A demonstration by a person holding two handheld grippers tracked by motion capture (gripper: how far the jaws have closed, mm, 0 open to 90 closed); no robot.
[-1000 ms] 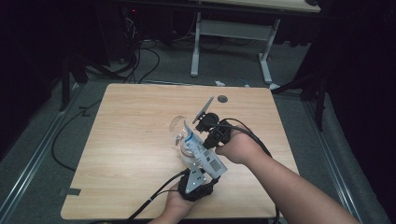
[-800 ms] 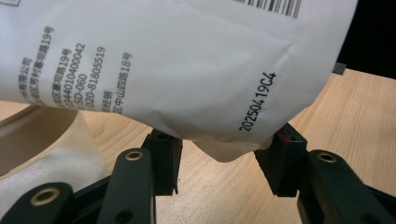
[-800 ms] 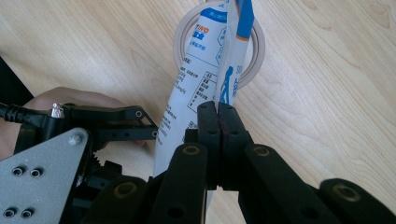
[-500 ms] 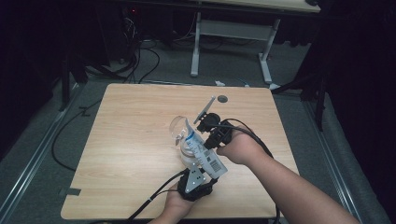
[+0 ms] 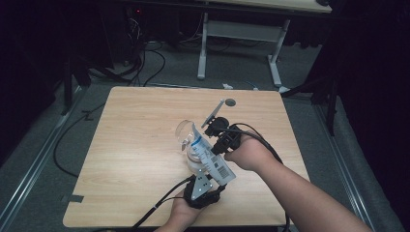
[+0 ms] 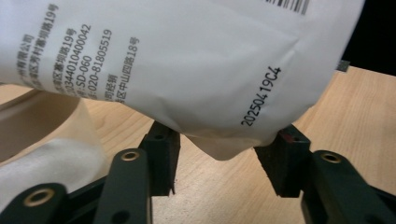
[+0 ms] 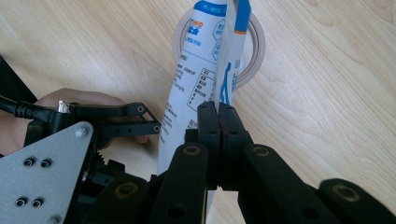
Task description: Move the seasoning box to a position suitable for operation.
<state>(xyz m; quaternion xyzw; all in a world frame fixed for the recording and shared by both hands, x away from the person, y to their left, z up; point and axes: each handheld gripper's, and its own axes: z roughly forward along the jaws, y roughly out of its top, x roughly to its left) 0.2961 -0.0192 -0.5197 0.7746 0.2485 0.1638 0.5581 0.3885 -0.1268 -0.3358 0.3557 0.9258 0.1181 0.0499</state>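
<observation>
White and blue soft plastic pouch (image 5: pixel 209 155) with barcode: light, floppy, slick film, crumples easily; best taken by flat sealed edge, not bulging belly. Pouch held above light wooden table (image 5: pixel 135 159), upper end over clear round glass cup (image 5: pixel 186 133). Right gripper (image 7: pixel 218 122): jaws closed tight, pinching pouch's thin edge. Left gripper (image 6: pixel 219 156): jaws have just been opening, about half apart, pouch's bottom corner between them; pads seem clear of film, though close
</observation>
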